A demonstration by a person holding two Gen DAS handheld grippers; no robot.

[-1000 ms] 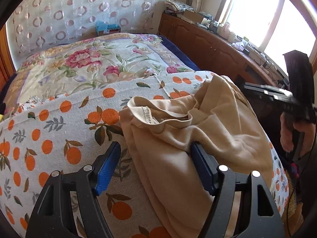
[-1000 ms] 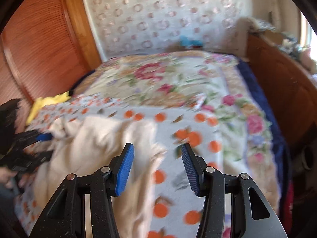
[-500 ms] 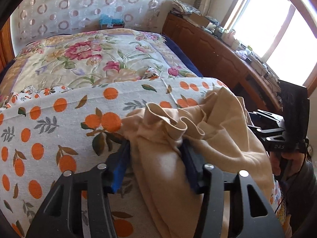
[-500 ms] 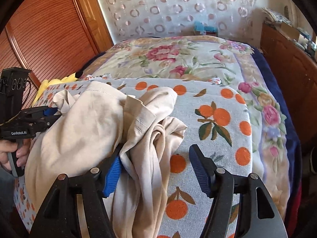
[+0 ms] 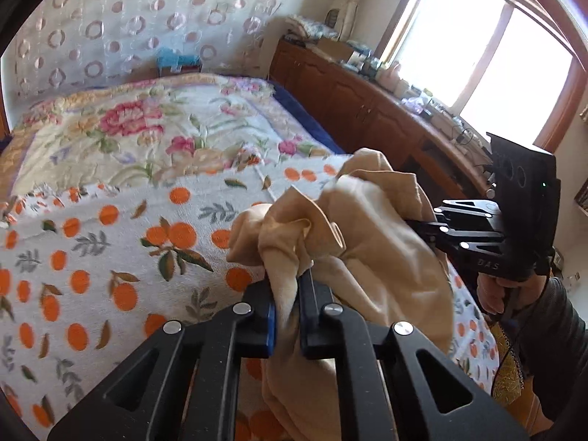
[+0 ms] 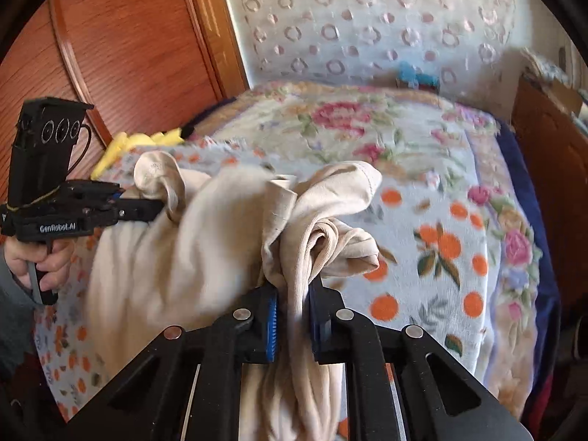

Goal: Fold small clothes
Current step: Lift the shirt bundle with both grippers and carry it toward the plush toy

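Beige knit garment [image 5: 371,253], crumpled, hangs bunched between the two tools above the near part of the bed. Below it lies an orange-print cloth [image 5: 110,250] with leaf sprigs, spread over a floral quilt [image 5: 121,136] that covers the far part of the bed.

Left gripper [image 5: 286,316]: jaws closing, a twisted fold of the beige fabric pinched between the blue-faced pads; cloth spills upward in ruffles past the fingertips and drapes down on the right side of the tool. In the right wrist view the same tool [image 6: 143,208] enters from the left edge, tips buried in a knot of fabric, a hand [image 6: 40,261] wrapped round its grip.

Right gripper [image 6: 292,316]: jaws closing, a rolled rope of fabric clamped between the pads, a hemmed edge flaring above them. In the left wrist view it [image 5: 428,226] reaches in from the right, tips hidden in the cloth, held by a hand [image 5: 496,294] with a dark sleeve.

Surroundings: circle-patterned curtain [image 5: 128,25] behind the bed, wooden cabinet run [image 5: 352,110] under a bright window [image 5: 496,55], reddish wood panelling [image 6: 121,44], a yellow item [image 6: 136,145] at the bed's left edge, only partly seen.
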